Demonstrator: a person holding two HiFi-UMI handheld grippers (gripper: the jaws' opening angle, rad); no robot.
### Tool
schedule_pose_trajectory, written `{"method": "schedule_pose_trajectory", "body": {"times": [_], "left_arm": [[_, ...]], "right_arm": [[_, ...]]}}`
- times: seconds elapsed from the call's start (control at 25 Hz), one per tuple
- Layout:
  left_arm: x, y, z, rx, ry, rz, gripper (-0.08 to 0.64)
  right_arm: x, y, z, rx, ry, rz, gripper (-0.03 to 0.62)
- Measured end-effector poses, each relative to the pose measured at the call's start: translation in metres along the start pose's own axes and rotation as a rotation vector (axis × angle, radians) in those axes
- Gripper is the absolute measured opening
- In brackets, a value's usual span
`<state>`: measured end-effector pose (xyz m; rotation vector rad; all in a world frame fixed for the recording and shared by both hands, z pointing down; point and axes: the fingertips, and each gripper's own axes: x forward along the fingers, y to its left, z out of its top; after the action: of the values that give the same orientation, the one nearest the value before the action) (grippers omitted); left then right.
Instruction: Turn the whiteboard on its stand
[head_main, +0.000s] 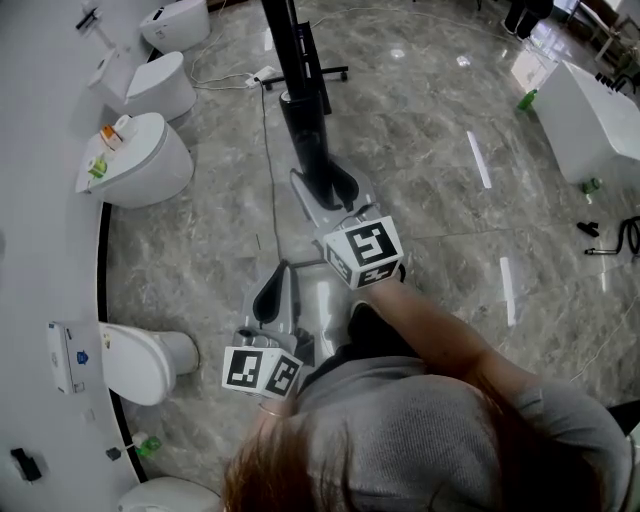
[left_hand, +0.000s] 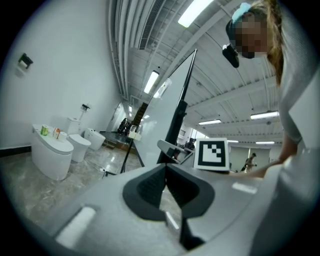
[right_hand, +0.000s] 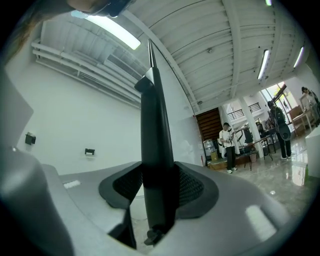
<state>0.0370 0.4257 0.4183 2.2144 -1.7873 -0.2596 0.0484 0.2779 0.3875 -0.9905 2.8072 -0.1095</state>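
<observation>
Marble floor (head_main: 450, 200): grey, glossy, bounded on its left edge by a white wall. Whiteboard (left_hand: 165, 110): upright on a black stand (head_main: 320, 72), set toward the far part of the floor, seen edge-on from the head view. Toilets (head_main: 140, 160): white, ranged along the floor's left edge, well apart from the board. Right tool (right_hand: 157, 172): jaws partly apart and clamped on the whiteboard's black frame edge, pads pressing both sides. Left tool (left_hand: 166, 167): held nearer the person, just beside the right one, jaw tips together, nothing between them.
</observation>
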Motion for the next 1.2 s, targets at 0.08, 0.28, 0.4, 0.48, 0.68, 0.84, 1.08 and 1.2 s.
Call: {"method": "schedule_pose_trajectory", "body": {"times": [0.08, 0.28, 0.4, 0.48, 0.68, 0.84, 1.08, 1.2], "left_arm": [[-0.010, 0.002, -0.003, -0.009, 0.013, -0.004, -0.002], [-0.026, 0.007, -0.002, -0.013, 0.021, -0.028, -0.002], [-0.031, 0.001, 0.002, 0.005, 0.010, -0.041, -0.002], [-0.035, -0.004, 0.001, 0.022, 0.011, -0.052, -0.002], [-0.049, -0.001, -0.002, 0.018, 0.020, -0.061, -0.002], [-0.052, -0.011, 0.001, 0.037, 0.015, -0.102, -0.002], [-0.059, -0.029, 0.000, 0.053, 0.013, -0.155, -0.002], [-0.065, -0.040, -0.005, 0.051, 0.023, -0.180, -0.002]], "right_arm": [[-0.003, 0.002, -0.004, -0.008, 0.013, -0.007, 0.179], [-0.005, 0.009, -0.007, -0.001, 0.038, -0.015, 0.180], [-0.014, 0.005, -0.010, 0.036, 0.053, -0.028, 0.206], [-0.027, -0.001, -0.013, 0.065, 0.055, -0.056, 0.241], [-0.074, -0.004, -0.013, 0.070, 0.057, -0.105, 0.238], [-0.110, 0.010, -0.001, 0.012, 0.046, -0.098, 0.209], [-0.147, 0.054, 0.024, -0.069, -0.007, -0.017, 0.051], [-0.161, 0.068, 0.027, -0.089, -0.008, -0.006, 0.005]]}}
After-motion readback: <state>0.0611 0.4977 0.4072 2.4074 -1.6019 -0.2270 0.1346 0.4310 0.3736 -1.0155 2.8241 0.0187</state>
